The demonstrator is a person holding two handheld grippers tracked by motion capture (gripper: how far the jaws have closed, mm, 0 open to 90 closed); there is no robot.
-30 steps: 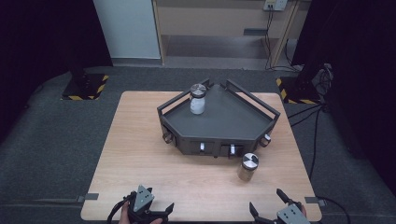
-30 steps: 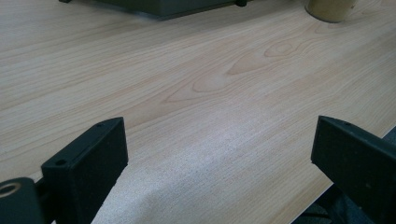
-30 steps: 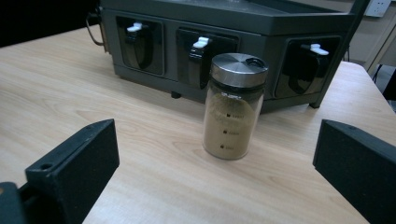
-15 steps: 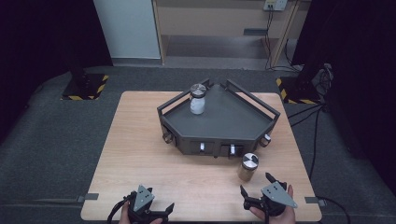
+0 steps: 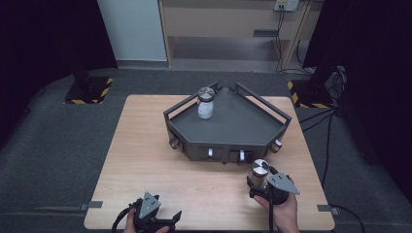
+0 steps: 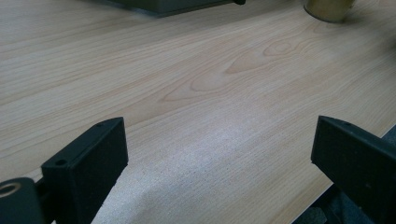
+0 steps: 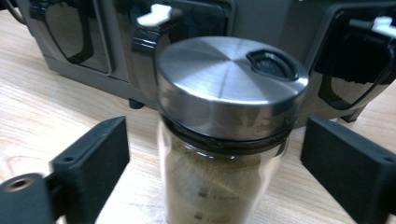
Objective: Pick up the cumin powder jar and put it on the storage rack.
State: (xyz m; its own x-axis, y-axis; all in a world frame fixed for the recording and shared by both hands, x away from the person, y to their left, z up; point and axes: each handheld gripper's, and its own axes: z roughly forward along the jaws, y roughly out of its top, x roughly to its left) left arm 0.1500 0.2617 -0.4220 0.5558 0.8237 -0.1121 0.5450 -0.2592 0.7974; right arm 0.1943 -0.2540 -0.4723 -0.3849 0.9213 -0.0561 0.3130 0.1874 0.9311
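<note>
Clear glass jar (image 7: 224, 186), brushed steel lid, brown powder inside

high view overhead facing forward, gripper views low, close, sharing table (image 5: 145, 160)

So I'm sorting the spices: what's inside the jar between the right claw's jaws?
The jar holds a brownish powder, seen through its glass. Its steel lid covers the top, hiding the fill level.

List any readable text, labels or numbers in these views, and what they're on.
Glass spice jar: small printed graduation marks low on the glass, too blurred to read.
Grey rack: white tabs on its front, no legible text.
Steel lid: no lettering.
Nothing readable elsewhere.
</note>
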